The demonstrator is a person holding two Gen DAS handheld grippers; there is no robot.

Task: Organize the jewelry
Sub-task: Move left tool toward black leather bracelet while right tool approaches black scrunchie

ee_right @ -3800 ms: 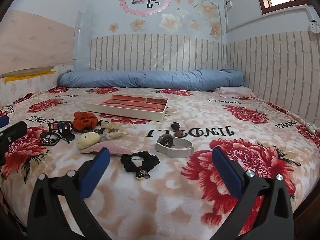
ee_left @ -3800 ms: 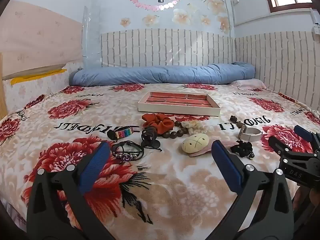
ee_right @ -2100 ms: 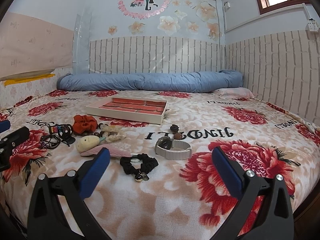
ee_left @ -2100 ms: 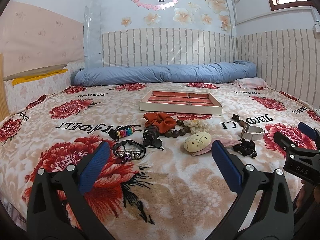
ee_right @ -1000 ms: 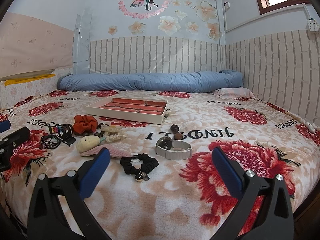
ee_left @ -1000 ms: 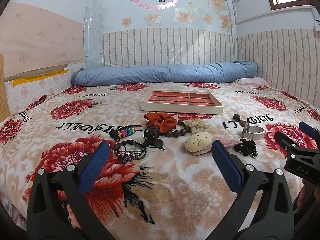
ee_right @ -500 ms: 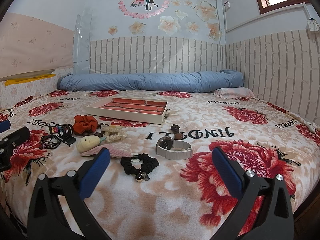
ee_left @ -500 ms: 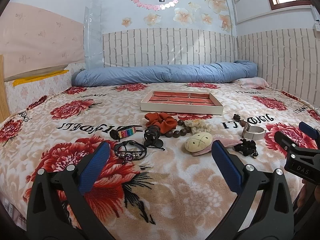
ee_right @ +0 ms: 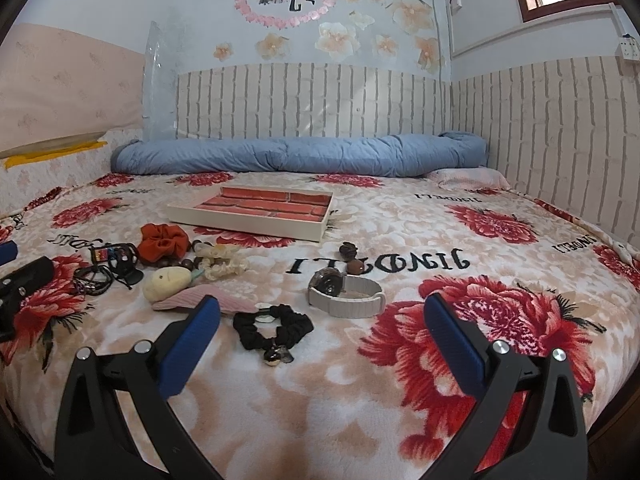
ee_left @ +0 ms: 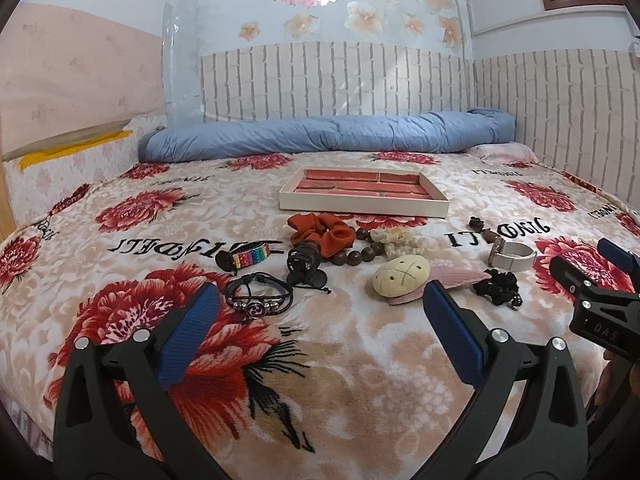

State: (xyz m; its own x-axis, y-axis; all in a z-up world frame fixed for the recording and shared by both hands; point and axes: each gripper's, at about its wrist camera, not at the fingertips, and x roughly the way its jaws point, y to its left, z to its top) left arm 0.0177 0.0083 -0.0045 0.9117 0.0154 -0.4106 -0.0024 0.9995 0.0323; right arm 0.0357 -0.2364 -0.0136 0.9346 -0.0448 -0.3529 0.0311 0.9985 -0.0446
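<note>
While both tongs hover over the bed (ee_left: 120,208) w/ blue pads spread wide and nothing between them, the left tongs (ee_left: 316,320) face a black cord bracelet (ee_left: 259,295); the right tongs (ee_right: 320,322) face a black scrunchie (ee_right: 274,330) & a white-band watch (ee_right: 346,294). Jewelry lies scattered mid-bed, just in front of the tray (ee_left: 360,205), which holds none of it.

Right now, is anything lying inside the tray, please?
No, the tray shows only its bare red brick-patterned lining, with the jewelry on the blanket.
</note>
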